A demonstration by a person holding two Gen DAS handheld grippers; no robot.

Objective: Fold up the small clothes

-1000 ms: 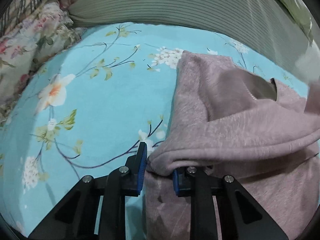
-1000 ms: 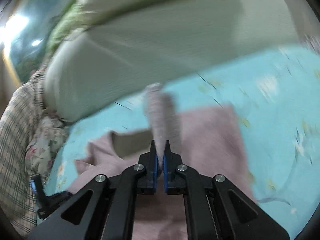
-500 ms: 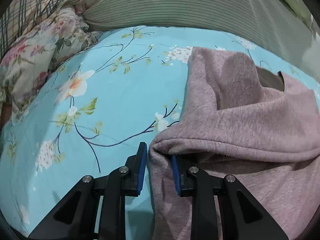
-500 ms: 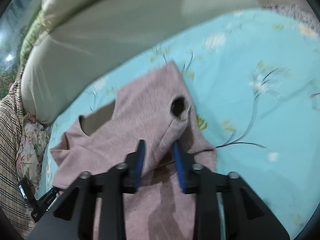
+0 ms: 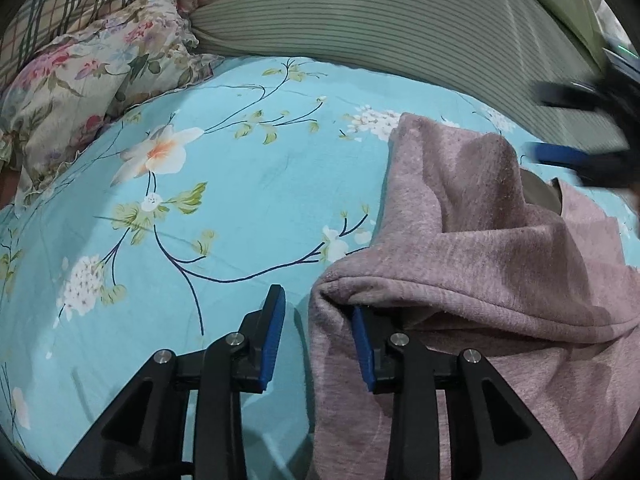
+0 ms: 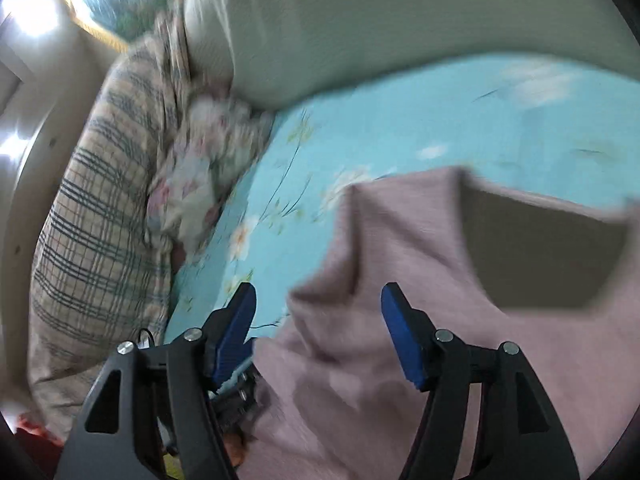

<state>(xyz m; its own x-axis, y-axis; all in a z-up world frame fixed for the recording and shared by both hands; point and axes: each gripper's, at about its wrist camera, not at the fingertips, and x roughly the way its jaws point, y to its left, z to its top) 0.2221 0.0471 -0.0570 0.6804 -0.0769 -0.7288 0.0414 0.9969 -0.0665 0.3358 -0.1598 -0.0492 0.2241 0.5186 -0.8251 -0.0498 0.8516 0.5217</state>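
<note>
We see pink sweater [image 5: 480, 248] lying on blue floral sheet [image 5: 224, 184]. Left gripper [image 5: 318, 320] now wider, released folded hem. Right gripper [image 6: 318, 312] spread wider, lifted off sweater.

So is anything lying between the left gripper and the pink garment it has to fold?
Nothing visible does. The left gripper is open right at the pink garment: a folded edge sits between its fingers, draped over the right finger. Only the floral bedsheet lies alongside.
</note>
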